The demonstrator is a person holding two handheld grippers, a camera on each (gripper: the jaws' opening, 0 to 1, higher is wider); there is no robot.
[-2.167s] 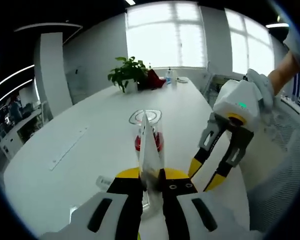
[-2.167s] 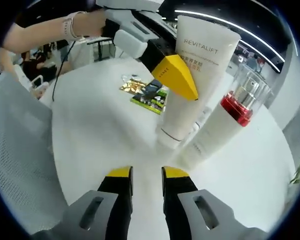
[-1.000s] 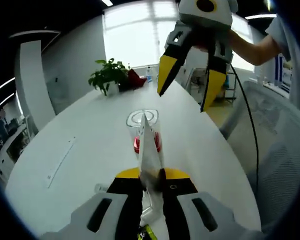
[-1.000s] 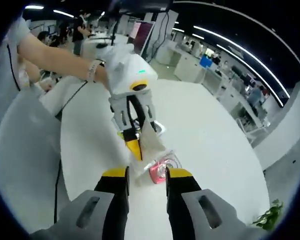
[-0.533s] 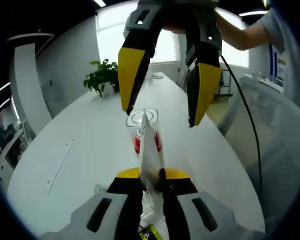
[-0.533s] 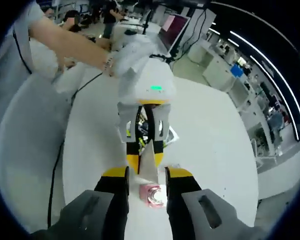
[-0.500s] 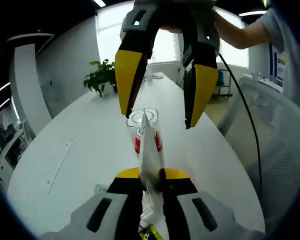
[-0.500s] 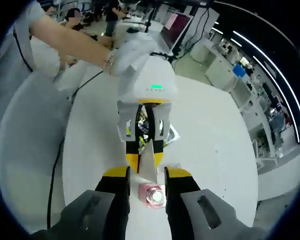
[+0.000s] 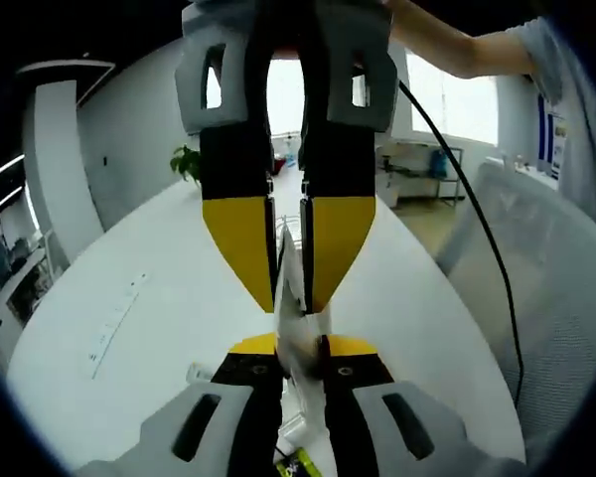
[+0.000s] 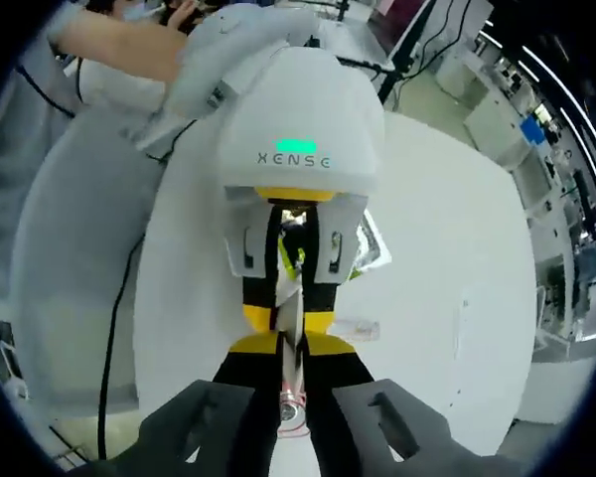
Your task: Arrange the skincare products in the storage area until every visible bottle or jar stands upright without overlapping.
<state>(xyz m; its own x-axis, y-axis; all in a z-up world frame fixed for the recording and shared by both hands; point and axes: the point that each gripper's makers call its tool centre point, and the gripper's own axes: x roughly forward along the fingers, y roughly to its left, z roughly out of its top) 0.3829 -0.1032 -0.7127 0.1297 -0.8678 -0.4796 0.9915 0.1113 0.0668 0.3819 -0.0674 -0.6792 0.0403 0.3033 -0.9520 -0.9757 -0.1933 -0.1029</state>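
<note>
We see the flat crimped end of the white squeeze tube (image 9: 296, 313) clamped between both our hand-held grippers: the left hand-held gripper (image 9: 300, 350) from below, the right hand-held gripper (image 9: 286, 288) from above, over the white tabletop (image 9: 129, 328).

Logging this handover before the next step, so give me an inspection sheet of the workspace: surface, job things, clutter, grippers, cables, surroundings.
Surface: white table, mostly bare.
Job's things: white tube pinched at its flat crimped end; a red-collared bottle shows between the right jaws.
Clutter: colourful packet and a small clear item lie on the table.
Grippers: left gripper shut on the tube; right gripper closed on the same tube from the opposite side, tips nearly meeting.
Cables: black cable trails from the right gripper; another trails over a white mesh chair.
Surroundings: bright windows, potted plant, office desks, a person's arm.
</note>
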